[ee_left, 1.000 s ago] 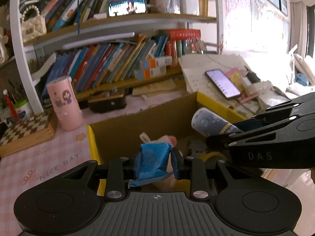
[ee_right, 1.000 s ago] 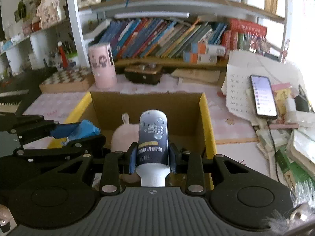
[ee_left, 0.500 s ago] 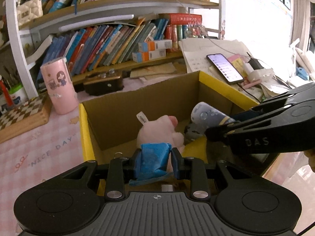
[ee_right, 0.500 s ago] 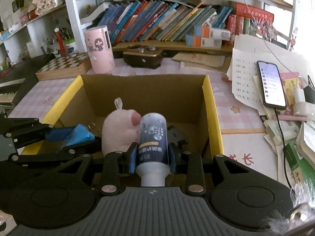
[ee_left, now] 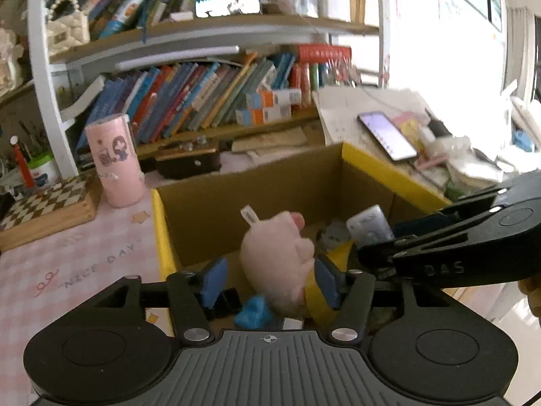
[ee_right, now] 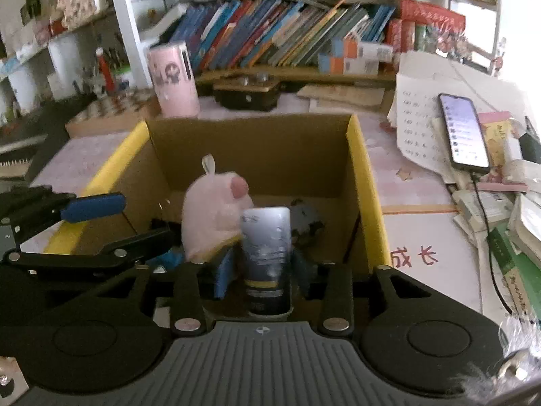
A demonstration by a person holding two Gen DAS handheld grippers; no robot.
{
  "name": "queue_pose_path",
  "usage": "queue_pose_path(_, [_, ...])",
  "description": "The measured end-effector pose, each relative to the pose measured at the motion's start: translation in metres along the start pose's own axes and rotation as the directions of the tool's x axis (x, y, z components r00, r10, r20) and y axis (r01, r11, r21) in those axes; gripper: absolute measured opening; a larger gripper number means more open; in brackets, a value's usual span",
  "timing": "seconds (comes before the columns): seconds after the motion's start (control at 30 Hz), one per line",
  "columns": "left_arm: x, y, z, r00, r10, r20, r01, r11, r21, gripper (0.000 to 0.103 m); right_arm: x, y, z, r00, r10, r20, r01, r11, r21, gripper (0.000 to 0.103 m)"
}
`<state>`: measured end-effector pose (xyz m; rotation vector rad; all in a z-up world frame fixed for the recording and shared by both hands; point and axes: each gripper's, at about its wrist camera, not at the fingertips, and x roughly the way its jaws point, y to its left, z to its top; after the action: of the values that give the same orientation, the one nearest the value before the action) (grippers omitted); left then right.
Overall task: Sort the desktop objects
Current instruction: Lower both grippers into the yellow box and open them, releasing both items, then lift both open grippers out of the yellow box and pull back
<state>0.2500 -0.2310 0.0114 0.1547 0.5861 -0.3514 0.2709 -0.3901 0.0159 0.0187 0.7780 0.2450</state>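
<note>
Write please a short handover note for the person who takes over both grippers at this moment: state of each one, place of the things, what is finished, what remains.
Left gripper: jaws opening over the yellow-edged cardboard box, nothing between the pads; the crumpled blue packet lies loose in the box below them.
Right gripper: jaws opening, the dark blue bottle with a white cap stands between them, not clearly gripped.
The pink plush toy is in the box beside the bottle.
Done: toy and packet are in the box.
Left: release the bottle fully, draw both grippers out. The pink cylindrical cup stands on the desk outside the box; I cannot say whether it should go in.
</note>
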Motion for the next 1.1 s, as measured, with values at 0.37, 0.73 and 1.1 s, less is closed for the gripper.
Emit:
queue_pose_path(0.37, [-0.063,0.026,-0.014,0.992,0.069,0.106,-0.062,0.995,-0.073,0.095,-0.056,0.025,-0.004,0.988,-0.041,0.15,0.033,0.998,0.057,0.064])
queue_pose_path(0.73, [-0.132,0.069,-0.063,0.973,0.205,0.103,-0.188,0.97,-0.152,0.102,-0.085,0.072,-0.04,0.978,-0.087,0.189,0.07,0.993,0.096,0.085])
queue_pose_path(1.1, [-0.194,0.09,-0.116,0.964,0.257,0.068,-0.239,0.949,-0.206,0.103,-0.113,0.14,-0.106,0.973,-0.145,0.181,0.122,0.983,0.134,0.094])
